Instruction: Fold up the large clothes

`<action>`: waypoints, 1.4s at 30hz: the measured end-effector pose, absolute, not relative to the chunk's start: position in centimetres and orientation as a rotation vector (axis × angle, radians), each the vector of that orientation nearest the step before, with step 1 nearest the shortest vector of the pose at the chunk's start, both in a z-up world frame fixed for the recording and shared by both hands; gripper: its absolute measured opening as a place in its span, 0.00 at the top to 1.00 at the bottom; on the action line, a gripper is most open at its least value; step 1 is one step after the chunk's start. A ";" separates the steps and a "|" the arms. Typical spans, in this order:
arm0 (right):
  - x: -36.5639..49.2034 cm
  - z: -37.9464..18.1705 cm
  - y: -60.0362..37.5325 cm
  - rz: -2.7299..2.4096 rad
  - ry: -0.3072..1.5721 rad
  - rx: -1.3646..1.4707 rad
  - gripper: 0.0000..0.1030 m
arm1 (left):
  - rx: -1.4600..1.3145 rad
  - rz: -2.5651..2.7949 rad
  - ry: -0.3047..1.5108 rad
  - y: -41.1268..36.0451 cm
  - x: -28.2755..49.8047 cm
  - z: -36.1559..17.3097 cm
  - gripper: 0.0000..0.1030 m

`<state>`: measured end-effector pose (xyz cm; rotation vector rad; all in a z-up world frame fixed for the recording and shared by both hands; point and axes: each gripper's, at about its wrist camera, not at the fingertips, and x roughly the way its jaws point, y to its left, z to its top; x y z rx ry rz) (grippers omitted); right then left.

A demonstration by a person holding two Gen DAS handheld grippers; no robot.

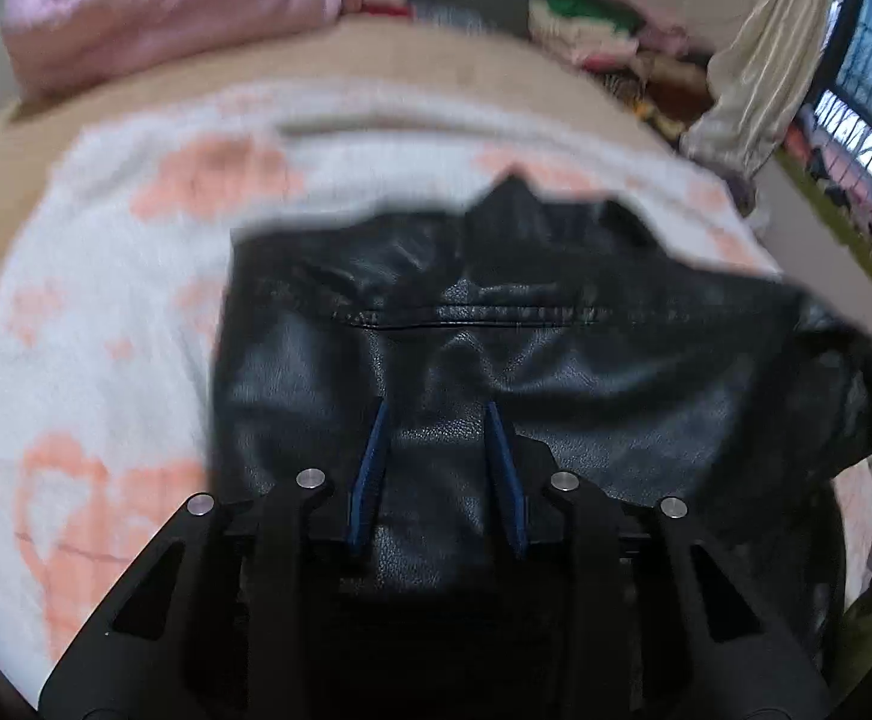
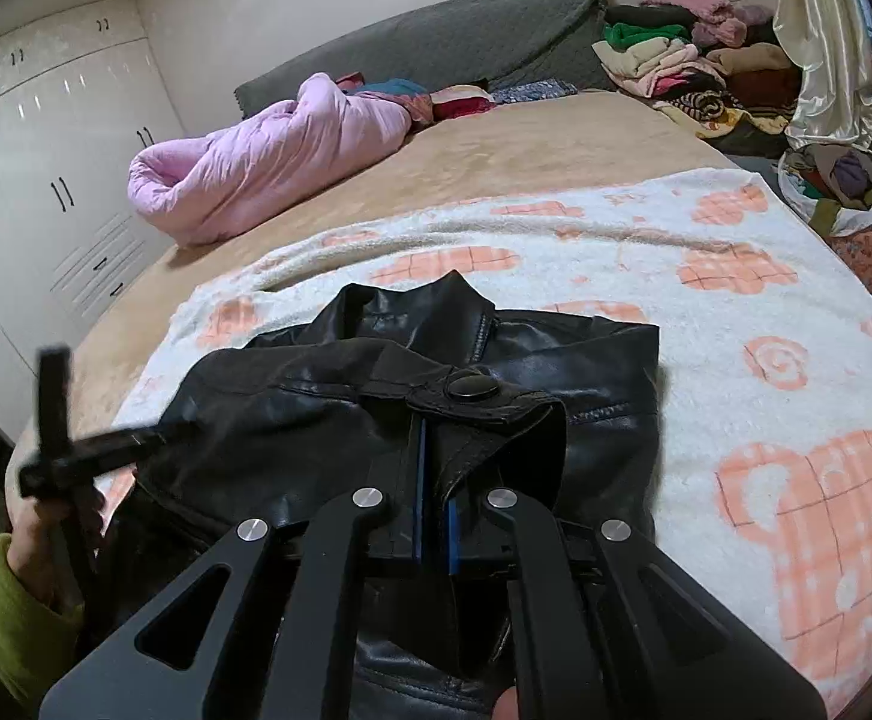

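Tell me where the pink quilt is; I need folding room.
The pink quilt lies rolled up at the bed's far left in the right wrist view, beyond the jacket and the towel.

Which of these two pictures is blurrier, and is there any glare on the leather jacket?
Left wrist view: blurrier, the towel and jacket edges smeared. Right wrist view: mostly sharp, only the left gripper streaked. Soft glare patches show on the black leather jacket in both.

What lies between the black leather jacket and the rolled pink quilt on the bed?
In the right wrist view, the white-and-orange towel blanket under the black leather jacket, then bare tan bedcover up to the pink quilt.
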<state>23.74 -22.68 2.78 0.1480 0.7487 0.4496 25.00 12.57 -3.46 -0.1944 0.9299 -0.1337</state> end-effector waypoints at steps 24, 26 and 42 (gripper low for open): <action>27.2 -3.3 -15.8 0.305 0.933 -0.111 0.66 | -0.099 -0.116 0.947 11.2 25.3 -4.5 0.76; 27.7 -4.6 -16.2 0.305 0.977 -0.082 0.66 | -0.094 -0.119 0.948 11.1 25.3 -4.5 0.76; 26.0 -3.3 -17.8 0.369 0.906 0.011 0.59 | -0.085 -0.127 0.943 11.1 24.6 -3.7 0.76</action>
